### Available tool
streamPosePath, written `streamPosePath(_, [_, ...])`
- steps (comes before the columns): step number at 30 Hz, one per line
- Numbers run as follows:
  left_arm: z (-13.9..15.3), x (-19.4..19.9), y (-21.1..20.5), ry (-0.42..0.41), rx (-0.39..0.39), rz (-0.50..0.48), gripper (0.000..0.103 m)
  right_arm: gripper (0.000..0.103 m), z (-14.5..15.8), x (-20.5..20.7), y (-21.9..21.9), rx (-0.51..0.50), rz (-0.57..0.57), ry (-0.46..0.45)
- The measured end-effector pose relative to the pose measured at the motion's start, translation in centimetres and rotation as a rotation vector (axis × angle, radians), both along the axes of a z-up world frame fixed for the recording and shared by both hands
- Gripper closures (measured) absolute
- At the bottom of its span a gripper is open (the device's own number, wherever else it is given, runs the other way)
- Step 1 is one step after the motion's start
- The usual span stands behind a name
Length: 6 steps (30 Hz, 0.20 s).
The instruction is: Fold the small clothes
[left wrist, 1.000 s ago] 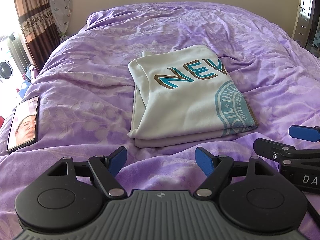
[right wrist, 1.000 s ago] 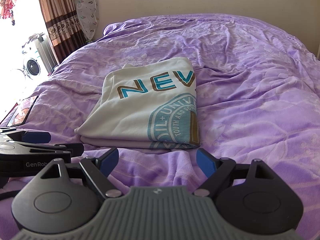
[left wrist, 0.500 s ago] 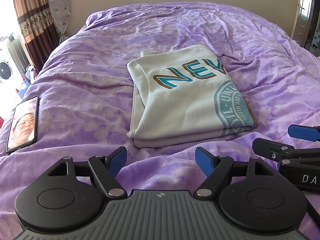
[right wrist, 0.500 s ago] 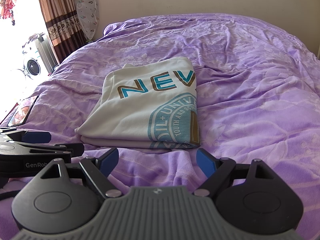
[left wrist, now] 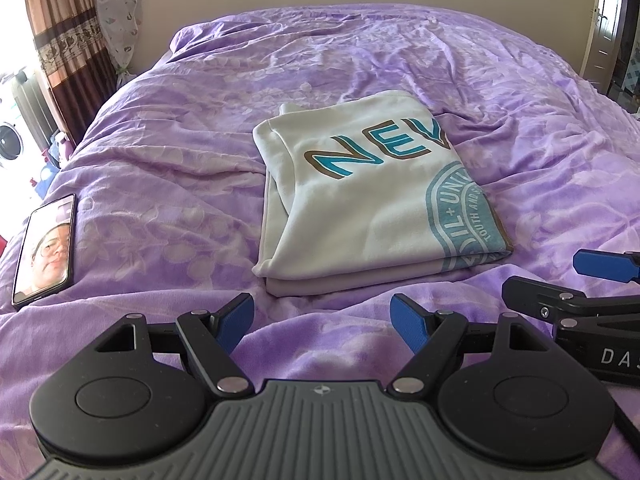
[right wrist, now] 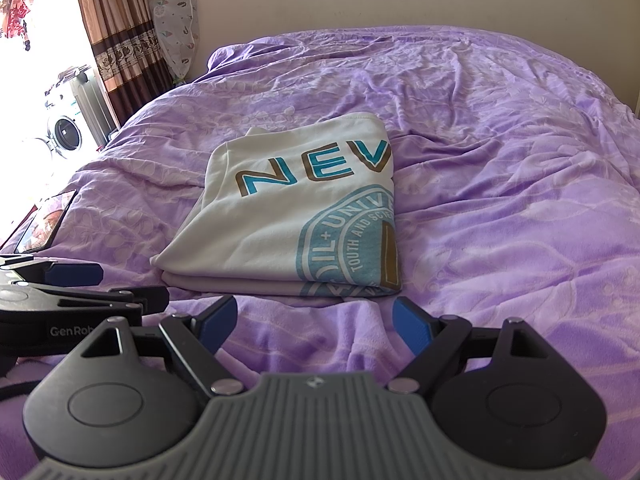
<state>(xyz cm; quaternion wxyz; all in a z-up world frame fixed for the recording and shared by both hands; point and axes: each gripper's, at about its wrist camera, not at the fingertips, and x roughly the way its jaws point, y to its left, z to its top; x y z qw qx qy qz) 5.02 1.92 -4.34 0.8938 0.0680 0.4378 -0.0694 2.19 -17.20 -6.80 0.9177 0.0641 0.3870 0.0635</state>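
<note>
A cream T-shirt (left wrist: 372,208) with teal "NEV" lettering and a round teal print lies folded into a flat rectangle on the purple bedspread (left wrist: 160,152); it also shows in the right wrist view (right wrist: 288,224). My left gripper (left wrist: 322,314) is open and empty, low over the bedspread just in front of the shirt's near edge. My right gripper (right wrist: 314,314) is open and empty, also just short of the near edge. Each gripper appears side-on in the other's view, the right one (left wrist: 576,280) and the left one (right wrist: 76,280).
A phone (left wrist: 44,250) with a lit screen lies on the bed to the left of the shirt. A curtain (right wrist: 116,40) and a washing machine (right wrist: 64,132) stand beyond the bed's left side. A door (left wrist: 600,20) is at the far right.
</note>
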Motion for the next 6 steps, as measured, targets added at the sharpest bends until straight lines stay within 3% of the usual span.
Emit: streamPosePath(6, [0.1, -0.22, -0.32, -0.011, 0.004, -0.003, 0.013, 0.022, 0.01, 0.0, 0.01, 0.0, 0.0, 0.001])
